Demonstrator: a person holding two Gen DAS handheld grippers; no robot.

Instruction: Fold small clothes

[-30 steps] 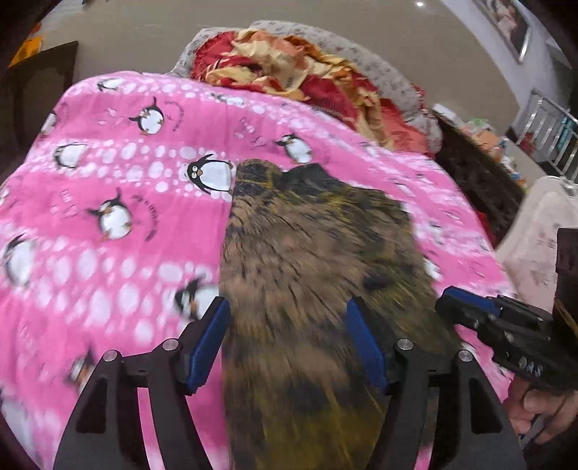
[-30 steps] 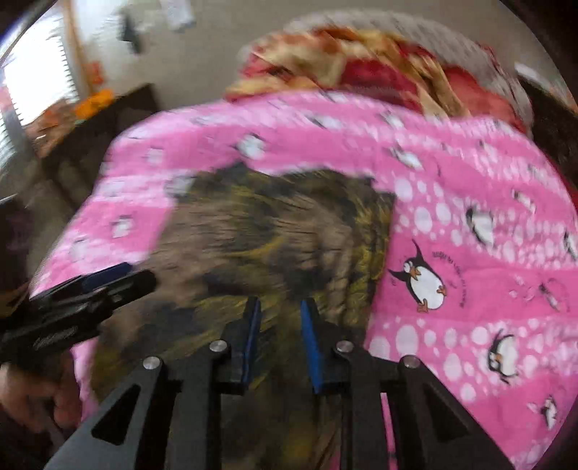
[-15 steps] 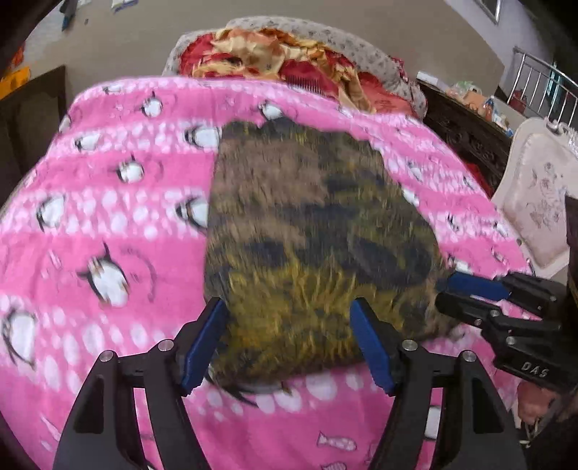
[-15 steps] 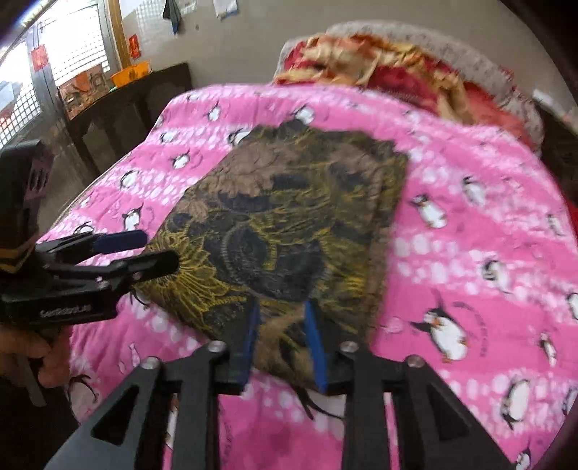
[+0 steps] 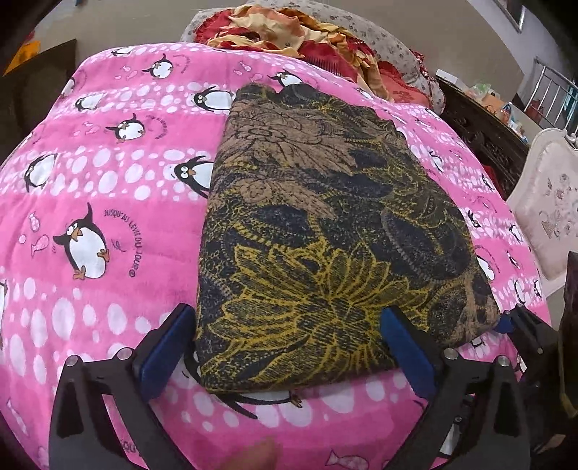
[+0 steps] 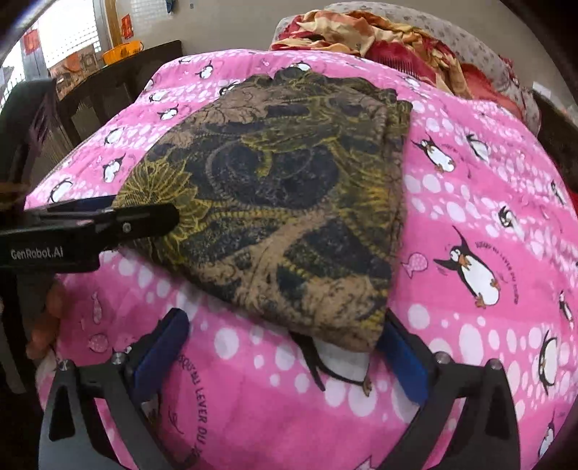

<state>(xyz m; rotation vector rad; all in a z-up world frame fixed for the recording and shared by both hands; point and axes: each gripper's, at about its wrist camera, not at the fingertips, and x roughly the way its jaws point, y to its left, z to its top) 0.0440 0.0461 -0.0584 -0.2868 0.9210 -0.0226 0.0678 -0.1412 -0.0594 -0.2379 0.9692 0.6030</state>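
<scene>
Folded cloth lying flat on the pink penguin blanket

The brown and yellow cloth (image 5: 325,231) sits folded mid-blanket (image 5: 108,202). The left gripper (image 5: 289,347) and right gripper (image 6: 278,358) are both spreading wide at its near edge, pads off the fabric, pinching nothing. A red and orange heap (image 5: 289,29) sits behind.

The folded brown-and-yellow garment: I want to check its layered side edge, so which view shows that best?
The right wrist view: the folded garment shows its stacked layers along the right edge there. The left wrist view shows its flat patterned top sharply, but the layered edge is hardly visible.
</scene>
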